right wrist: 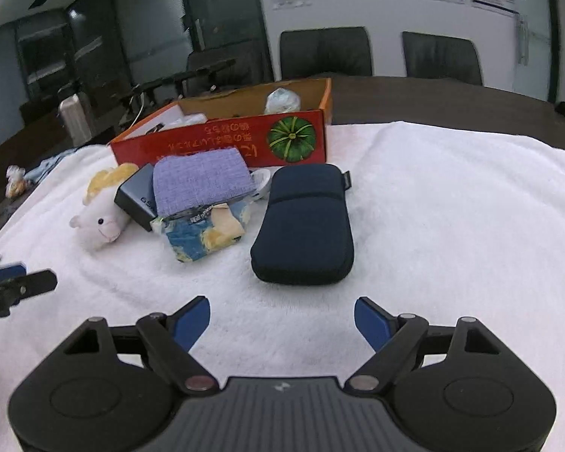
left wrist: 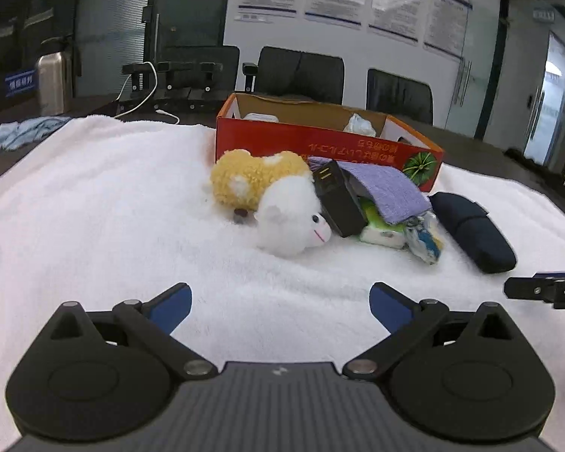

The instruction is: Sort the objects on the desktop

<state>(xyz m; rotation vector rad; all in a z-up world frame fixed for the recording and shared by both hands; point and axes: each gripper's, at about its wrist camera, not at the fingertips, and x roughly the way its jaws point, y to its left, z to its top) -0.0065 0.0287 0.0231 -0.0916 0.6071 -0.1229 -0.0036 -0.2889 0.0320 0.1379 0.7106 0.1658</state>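
A heap of objects lies on the white towel (left wrist: 113, 196) in front of a red cardboard box (left wrist: 320, 143). In the heap are a yellow-and-white plush toy (left wrist: 267, 196), a black charger (left wrist: 337, 203), a purple cloth (left wrist: 388, 188), a green-and-white pack (left wrist: 380, 229) and a blue patterned packet (right wrist: 203, 233). A dark blue pouch (right wrist: 305, 226) lies to their right. My left gripper (left wrist: 280, 303) hangs open over bare towel, short of the plush toy (right wrist: 101, 211). My right gripper (right wrist: 282, 318) is open too, just short of the pouch (left wrist: 471, 229), nothing between its fingers.
The box (right wrist: 222, 143) holds white items and crumpled plastic. Dark chairs (left wrist: 301, 71) stand behind the table; a steel flask (left wrist: 51, 83), a white cable and a blue rag (left wrist: 22, 132) lie at the left. The towel is bare right of the pouch.
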